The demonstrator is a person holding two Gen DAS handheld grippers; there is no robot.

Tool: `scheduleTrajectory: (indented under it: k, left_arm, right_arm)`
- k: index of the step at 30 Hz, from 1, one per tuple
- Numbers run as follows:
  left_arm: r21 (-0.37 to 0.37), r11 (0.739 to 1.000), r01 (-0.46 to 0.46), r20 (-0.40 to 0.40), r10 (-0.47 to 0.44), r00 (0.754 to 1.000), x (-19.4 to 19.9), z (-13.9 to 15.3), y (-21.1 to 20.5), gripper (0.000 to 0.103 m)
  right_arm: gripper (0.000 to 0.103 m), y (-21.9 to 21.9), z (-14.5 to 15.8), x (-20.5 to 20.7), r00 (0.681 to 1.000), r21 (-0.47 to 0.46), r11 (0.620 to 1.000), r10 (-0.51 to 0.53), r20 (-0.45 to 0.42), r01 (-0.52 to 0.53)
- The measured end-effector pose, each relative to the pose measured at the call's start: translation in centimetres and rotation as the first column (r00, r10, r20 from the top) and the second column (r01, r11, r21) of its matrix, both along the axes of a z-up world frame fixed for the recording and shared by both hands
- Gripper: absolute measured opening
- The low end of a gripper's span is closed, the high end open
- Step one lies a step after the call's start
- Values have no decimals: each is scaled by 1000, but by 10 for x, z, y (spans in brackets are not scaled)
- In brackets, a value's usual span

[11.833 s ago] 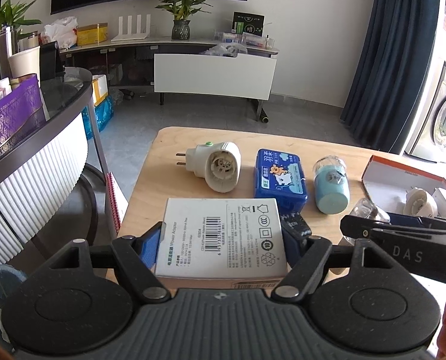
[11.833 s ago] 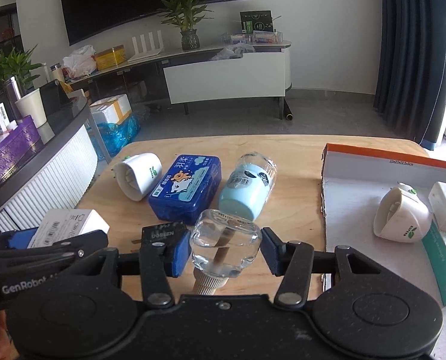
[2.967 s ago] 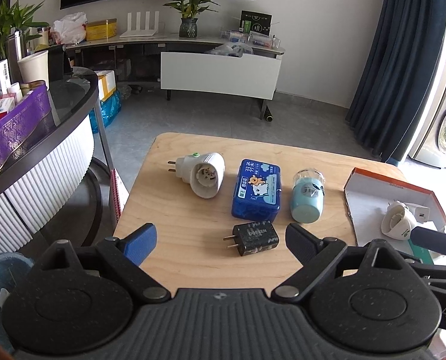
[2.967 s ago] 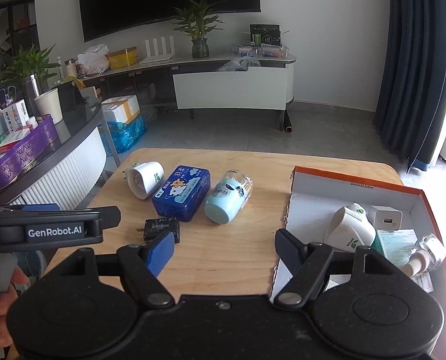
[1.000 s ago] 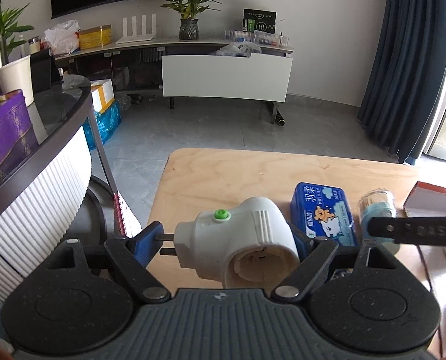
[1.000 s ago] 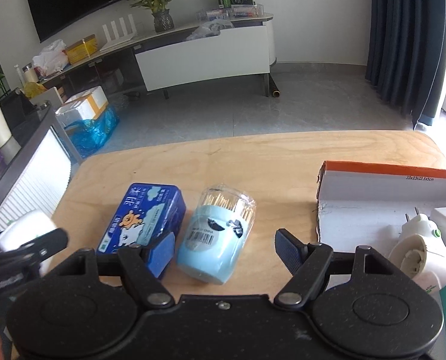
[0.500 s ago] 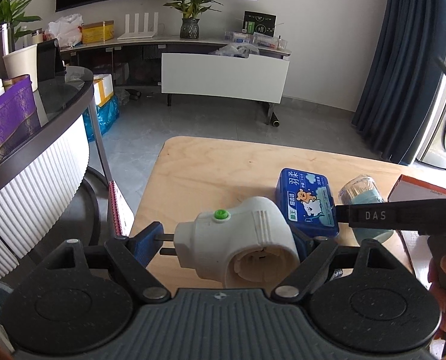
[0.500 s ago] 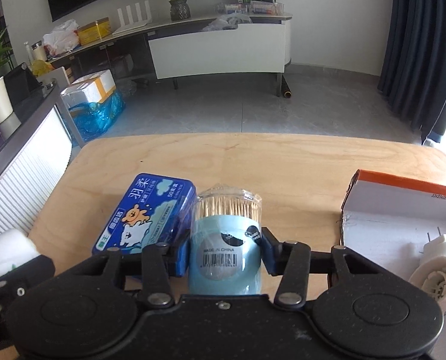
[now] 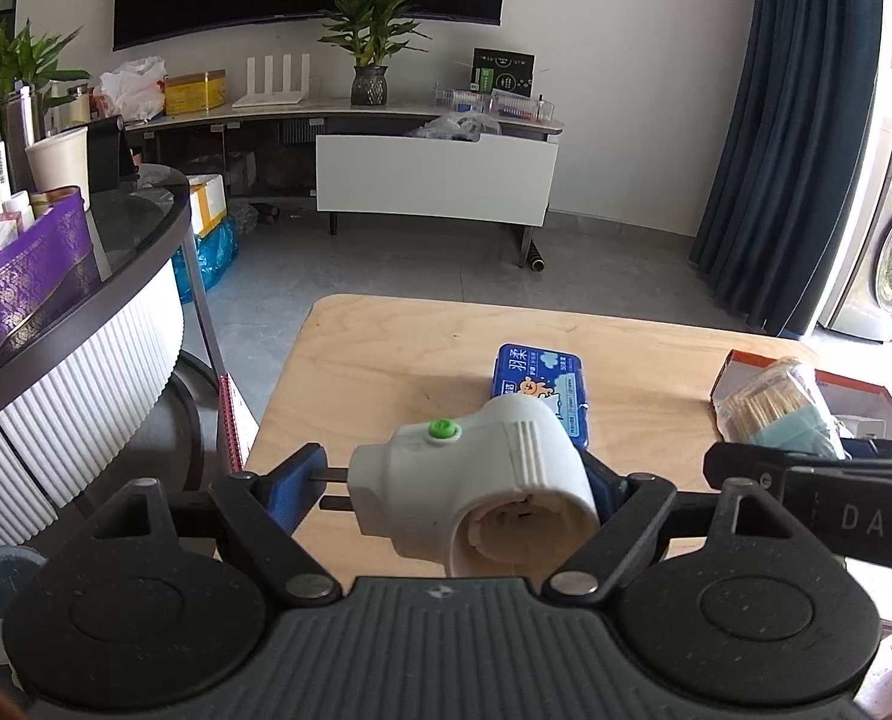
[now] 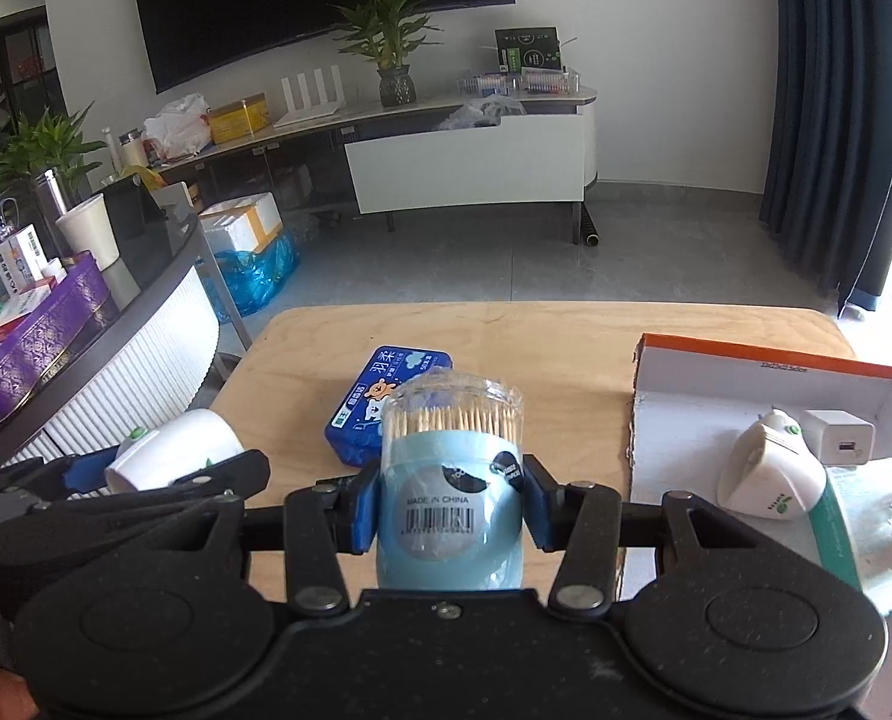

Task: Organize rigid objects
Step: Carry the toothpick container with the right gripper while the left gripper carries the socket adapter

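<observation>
left gripper (image 9: 458,495): fingers pinch white plug adapter (image 9: 476,480), prongs point left
right gripper (image 10: 449,507): fingers pinch toothpick jar (image 10: 449,480), axis pointing away

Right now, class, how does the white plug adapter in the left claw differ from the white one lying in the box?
The held white plug adapter is clamped in the left claw above the table; the boxed adapter rests loose in the orange-edged box. The held one's prongs show; the boxed one's do not. Both are white with green marks.
</observation>
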State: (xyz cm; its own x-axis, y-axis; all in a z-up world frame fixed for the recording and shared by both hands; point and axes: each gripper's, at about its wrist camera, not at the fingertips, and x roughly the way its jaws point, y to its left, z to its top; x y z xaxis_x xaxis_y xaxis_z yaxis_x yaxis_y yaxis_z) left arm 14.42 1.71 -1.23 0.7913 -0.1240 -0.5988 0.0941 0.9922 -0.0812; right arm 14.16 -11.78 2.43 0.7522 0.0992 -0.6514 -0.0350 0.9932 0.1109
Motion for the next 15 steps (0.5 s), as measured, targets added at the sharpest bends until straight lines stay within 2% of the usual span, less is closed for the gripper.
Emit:
scheduleTrajectory:
  k: [15]
  left_arm:
    - [16, 1000, -4, 39, 3, 999, -48, 16, -10, 85]
  right_arm:
    - [57, -8, 16, -72, 1000, 22, 1000, -17, 15, 16]
